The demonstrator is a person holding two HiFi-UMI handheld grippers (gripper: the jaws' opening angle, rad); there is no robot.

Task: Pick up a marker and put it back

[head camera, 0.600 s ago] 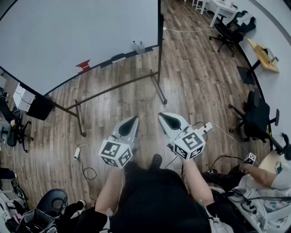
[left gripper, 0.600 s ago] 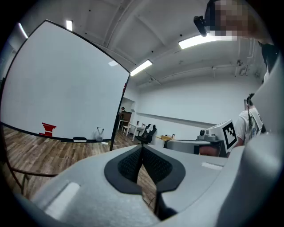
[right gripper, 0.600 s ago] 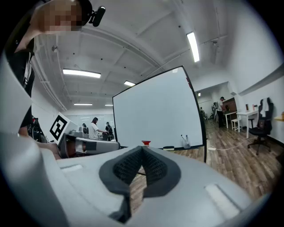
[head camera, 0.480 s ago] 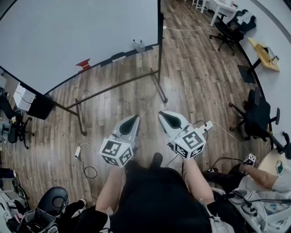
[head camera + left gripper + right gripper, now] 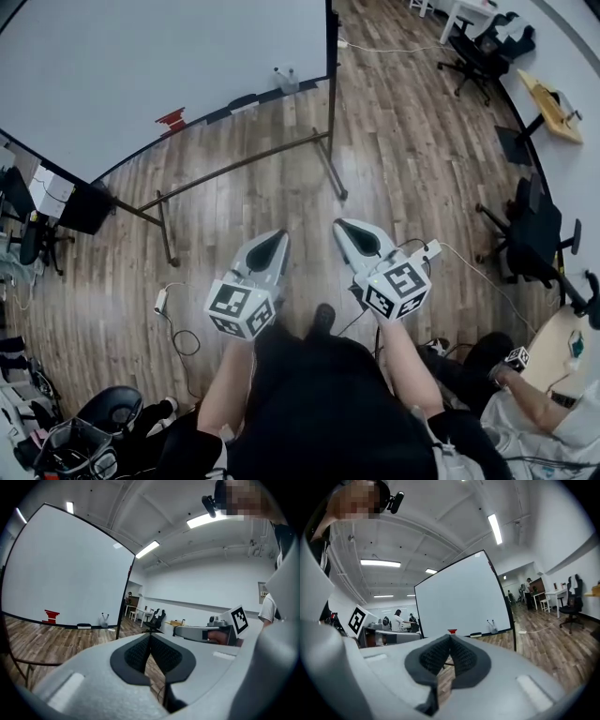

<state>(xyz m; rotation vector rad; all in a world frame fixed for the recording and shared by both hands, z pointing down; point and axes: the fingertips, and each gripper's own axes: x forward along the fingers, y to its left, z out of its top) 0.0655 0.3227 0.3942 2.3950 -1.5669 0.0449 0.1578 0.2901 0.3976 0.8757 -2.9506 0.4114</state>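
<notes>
Two markers [image 5: 284,79] stand in a clear holder at the right end of the whiteboard's [image 5: 141,66] bottom ledge. They also show as small sticks in the left gripper view [image 5: 104,619] and the right gripper view [image 5: 491,626]. On the same ledge sit a red item [image 5: 172,120] and a black eraser [image 5: 246,101]. My left gripper [image 5: 277,236] and right gripper [image 5: 345,225] hang side by side over the wood floor, well short of the board. Both point toward it. The left gripper's pads [image 5: 150,635] meet with nothing between them, and so do the right gripper's [image 5: 450,638].
The board's metal stand [image 5: 328,178] has feet spread on the floor between me and the ledge. A power strip [image 5: 160,300] and cables [image 5: 178,342] lie at the left. Office chairs [image 5: 530,234] stand at the right, and a seated person [image 5: 525,403] is at the lower right.
The head view has shifted a little, so the board sits slightly higher in the picture. Both grippers stay shut and side by side, barely moved.
</notes>
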